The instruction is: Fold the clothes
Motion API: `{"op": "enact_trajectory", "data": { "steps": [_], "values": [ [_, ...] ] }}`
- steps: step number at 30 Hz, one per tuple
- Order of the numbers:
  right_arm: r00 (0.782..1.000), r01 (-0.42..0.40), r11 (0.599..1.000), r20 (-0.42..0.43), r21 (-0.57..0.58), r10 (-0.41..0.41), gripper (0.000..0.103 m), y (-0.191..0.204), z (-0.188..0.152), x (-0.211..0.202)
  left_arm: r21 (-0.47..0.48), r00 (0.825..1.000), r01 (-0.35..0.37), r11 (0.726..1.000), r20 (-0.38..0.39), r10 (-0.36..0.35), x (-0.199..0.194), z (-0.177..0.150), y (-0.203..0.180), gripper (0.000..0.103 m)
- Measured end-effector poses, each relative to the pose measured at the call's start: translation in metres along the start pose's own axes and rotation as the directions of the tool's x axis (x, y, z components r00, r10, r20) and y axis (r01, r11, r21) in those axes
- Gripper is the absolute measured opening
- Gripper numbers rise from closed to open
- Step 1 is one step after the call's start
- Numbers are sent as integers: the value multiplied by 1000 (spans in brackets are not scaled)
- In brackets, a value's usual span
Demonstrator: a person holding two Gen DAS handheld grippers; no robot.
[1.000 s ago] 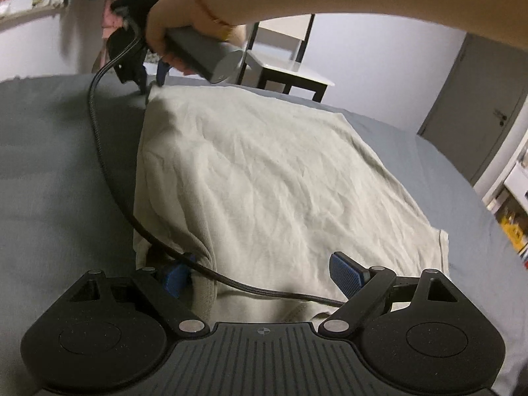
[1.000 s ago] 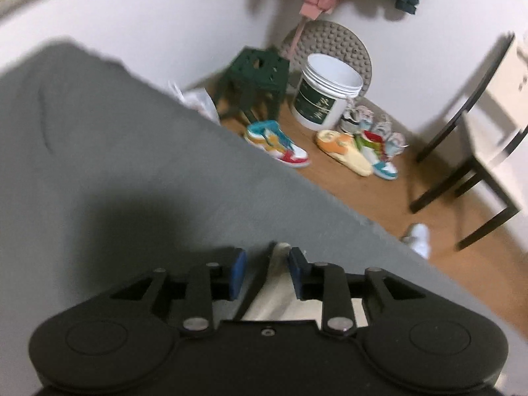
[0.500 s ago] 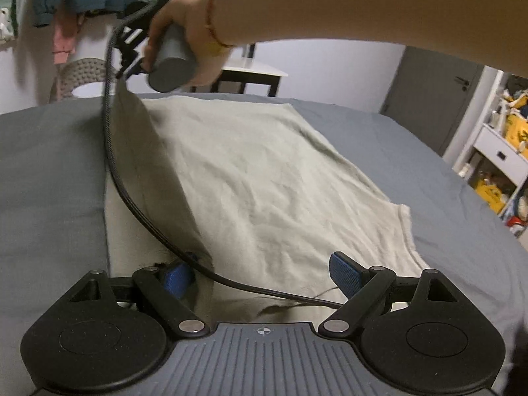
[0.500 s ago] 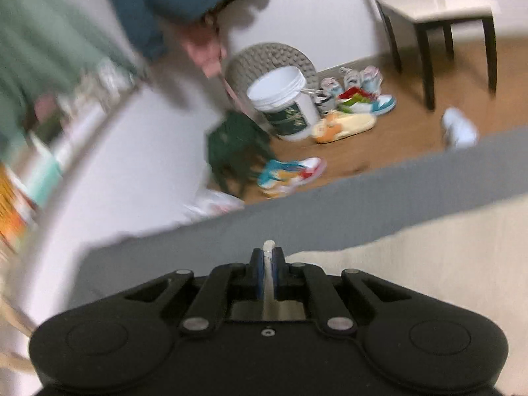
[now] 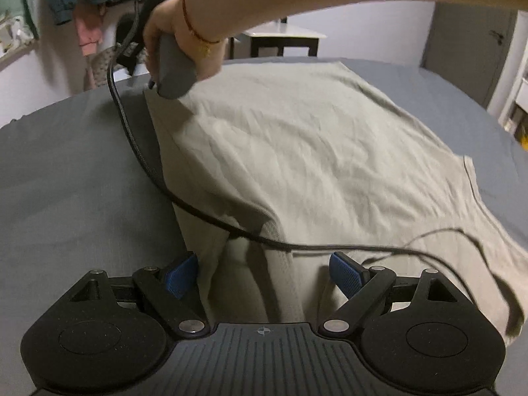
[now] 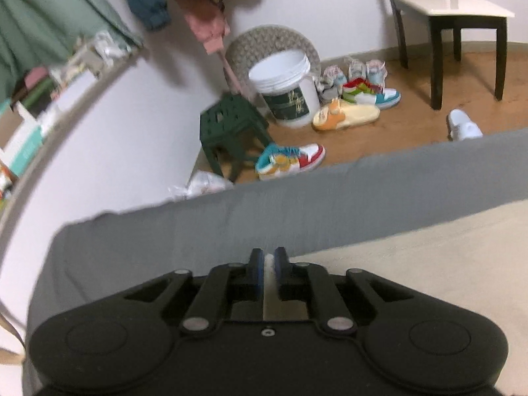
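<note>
A pale beige shirt (image 5: 313, 148) lies spread on the grey bed sheet (image 5: 72, 181). My left gripper (image 5: 264, 274) stands open at the near end, its blue pads on either side of a raised fold, touching nothing firmly. At the far left corner a hand holds my right gripper (image 5: 171, 72). In the right wrist view my right gripper (image 6: 269, 264) has the shirt's edge (image 6: 429, 280) upright between its pads. The jaws are opening, and the cloth still fills the narrow gap.
A black cable (image 5: 138, 151) trails from the right gripper across the shirt to the near right. Beyond the bed edge (image 6: 297, 211) are a green stool (image 6: 231, 125), a white bucket (image 6: 287, 92), shoes (image 6: 290, 161) and a dark-legged chair (image 6: 462, 16).
The right gripper closed on the shirt's corner, rolled, and carried it sideways along the bed edge; its pads now stand slightly wider. The shirt's left edge has lifted. The left gripper stayed open.
</note>
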State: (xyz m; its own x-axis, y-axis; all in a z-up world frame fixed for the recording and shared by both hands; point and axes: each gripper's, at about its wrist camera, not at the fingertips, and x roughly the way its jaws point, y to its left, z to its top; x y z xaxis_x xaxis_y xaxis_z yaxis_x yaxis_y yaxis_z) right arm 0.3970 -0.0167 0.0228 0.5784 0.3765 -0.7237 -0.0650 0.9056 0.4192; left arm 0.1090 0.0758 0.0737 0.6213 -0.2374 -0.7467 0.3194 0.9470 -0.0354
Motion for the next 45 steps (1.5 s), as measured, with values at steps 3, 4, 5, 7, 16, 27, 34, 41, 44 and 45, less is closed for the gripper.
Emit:
{"op": "enact_trajectory", "data": {
  "steps": [3,4,5,7,16,27,34,41,44,45],
  "values": [
    [997,-78,997,-7,-14,78,40,5,4,-7,12,999,18,1000,-27,-18,-2,-2,7,87],
    [993,-120,992,-16,-32,119,40,5,7,-16,20,999,27,999,-36,-26,-4,-2,10,87],
    [986,-166,985,-26,-52,165,40,5,10,-26,27,998,35,999,-45,-34,-6,-3,13,87],
    [971,-237,965,-36,-110,235,40,4,13,-52,28,998,48,998,-53,-46,-15,-5,21,87],
    [965,-259,796,-124,-547,230,40,-21,-55,-207,-282,978,-98,954,150,145,-79,-6,94,87],
    [993,101,72,96,-992,-74,38,42,-280,-218,-602,914,42,797,346,214,-113,-26,126,88],
    [935,287,-124,306,-950,-177,36,45,-321,-172,-621,912,64,781,355,207,-101,-26,127,88],
    [897,386,-225,421,-895,-136,10,40,-332,-153,-650,905,69,757,359,226,-101,-34,137,88],
    [890,428,-221,451,-877,-65,10,51,-335,-160,-696,886,94,712,385,259,-107,-41,146,88],
    [891,432,-220,451,-875,-45,10,55,-335,-161,-709,879,103,698,393,270,-108,-44,149,88]
  ]
}}
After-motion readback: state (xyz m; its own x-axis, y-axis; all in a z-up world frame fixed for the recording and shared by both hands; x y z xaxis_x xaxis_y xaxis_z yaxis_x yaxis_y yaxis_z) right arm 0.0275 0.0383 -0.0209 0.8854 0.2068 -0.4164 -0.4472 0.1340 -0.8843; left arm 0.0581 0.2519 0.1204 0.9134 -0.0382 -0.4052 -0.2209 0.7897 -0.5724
